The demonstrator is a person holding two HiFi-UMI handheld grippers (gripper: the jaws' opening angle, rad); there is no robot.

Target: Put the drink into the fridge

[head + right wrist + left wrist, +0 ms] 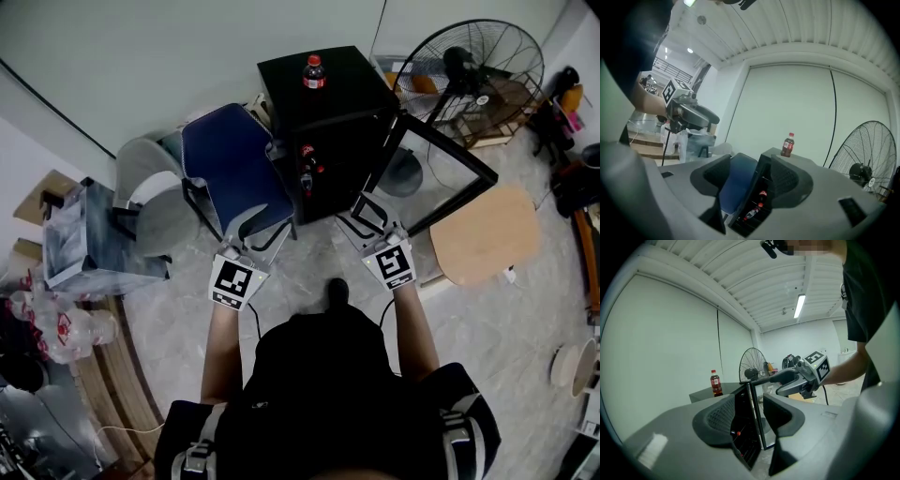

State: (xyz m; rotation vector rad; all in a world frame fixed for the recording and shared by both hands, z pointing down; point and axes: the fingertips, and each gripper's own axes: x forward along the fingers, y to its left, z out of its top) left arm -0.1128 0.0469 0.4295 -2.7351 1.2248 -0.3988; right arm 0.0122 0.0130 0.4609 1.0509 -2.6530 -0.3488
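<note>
A cola bottle with a red cap stands upright on top of the black fridge. The fridge's glass door is swung open to the right, and small bottles sit on the shelves inside. My left gripper is open and empty, low in front of the fridge's left side. My right gripper is open and empty too, near the door opening. In the left gripper view the bottle is far beyond the gripper. The right gripper view shows the bottle above the parted jaws of that gripper.
A blue chair stands against the fridge's left side, with a grey chair and a clear box further left. A floor fan is behind the open door. A round wooden stool sits to the right.
</note>
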